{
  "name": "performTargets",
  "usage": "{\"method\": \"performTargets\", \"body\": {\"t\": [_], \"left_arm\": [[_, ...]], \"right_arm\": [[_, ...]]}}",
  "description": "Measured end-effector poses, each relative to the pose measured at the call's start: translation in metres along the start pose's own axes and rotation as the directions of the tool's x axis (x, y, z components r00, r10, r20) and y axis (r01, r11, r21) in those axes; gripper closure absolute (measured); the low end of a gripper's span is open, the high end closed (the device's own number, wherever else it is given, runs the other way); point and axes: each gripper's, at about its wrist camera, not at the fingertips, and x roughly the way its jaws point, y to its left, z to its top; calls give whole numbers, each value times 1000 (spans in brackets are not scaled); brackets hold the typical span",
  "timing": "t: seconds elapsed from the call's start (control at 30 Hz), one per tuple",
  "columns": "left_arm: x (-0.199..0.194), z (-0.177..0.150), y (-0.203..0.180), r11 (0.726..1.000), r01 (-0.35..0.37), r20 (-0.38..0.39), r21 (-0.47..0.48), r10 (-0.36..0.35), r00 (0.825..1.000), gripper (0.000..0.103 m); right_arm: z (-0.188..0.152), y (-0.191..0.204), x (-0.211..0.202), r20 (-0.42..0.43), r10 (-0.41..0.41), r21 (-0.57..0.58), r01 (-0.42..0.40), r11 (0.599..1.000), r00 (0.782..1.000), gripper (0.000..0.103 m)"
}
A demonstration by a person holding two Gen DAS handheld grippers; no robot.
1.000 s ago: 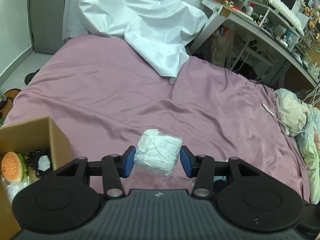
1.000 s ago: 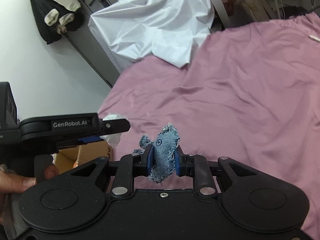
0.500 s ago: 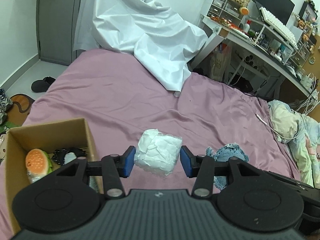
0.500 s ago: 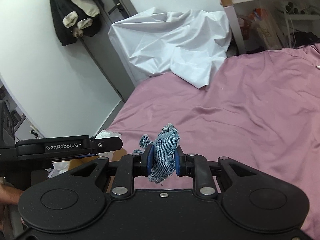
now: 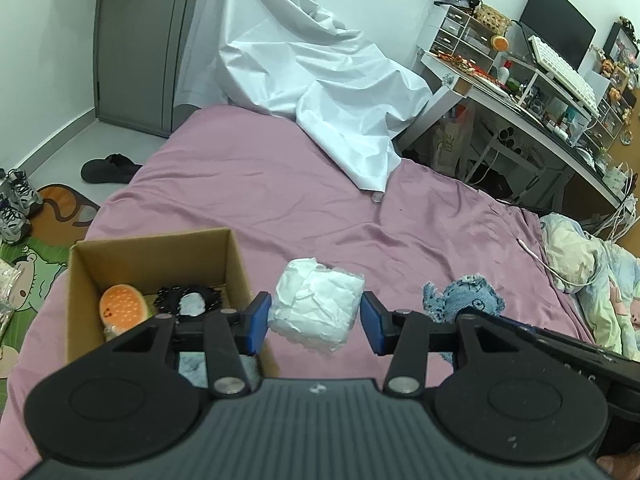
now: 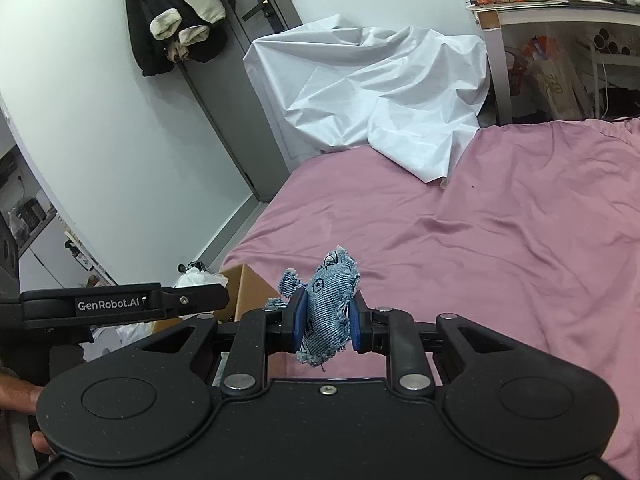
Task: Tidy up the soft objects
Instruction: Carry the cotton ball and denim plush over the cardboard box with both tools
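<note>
We grip a white wrapped bundle (image 5: 316, 306) in our left claw (image 5: 315, 322) beside the cardboard box (image 5: 152, 256), while our right claw (image 6: 326, 322) clamps a denim toy (image 6: 328, 304) above the bed (image 6: 500, 240).

Crumpled white plastic-wrapped soft bundle (image 5: 314, 306) is held between blue pads above the pink bedsheet. Frayed blue denim stuffed toy (image 6: 326, 306) is clamped upright. Open brown cardboard box (image 5: 236, 264) on the bed holds an orange burger-shaped squishy (image 5: 122, 310).
</note>
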Motion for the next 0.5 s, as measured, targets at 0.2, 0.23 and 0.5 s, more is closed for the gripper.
{"method": "performTargets", "body": {"t": [0.2,0.23,0.5], "left_arm": [[-11,-5,16,999,-7,12,-32,7,1000,56],[-13,-5,19,999,-8,13,-37,8,1000,56],[-24,-12,38,998,-10,14,-60,11,1000,56]], "right_arm": [[-2,12,0,-13,21,-3,-22,1000,1000,81],[-2,15,1,-16,27,-4,-27,1000,1000,81],[-7,36,3,-31,46,-32,-47,998,998,81]]}}
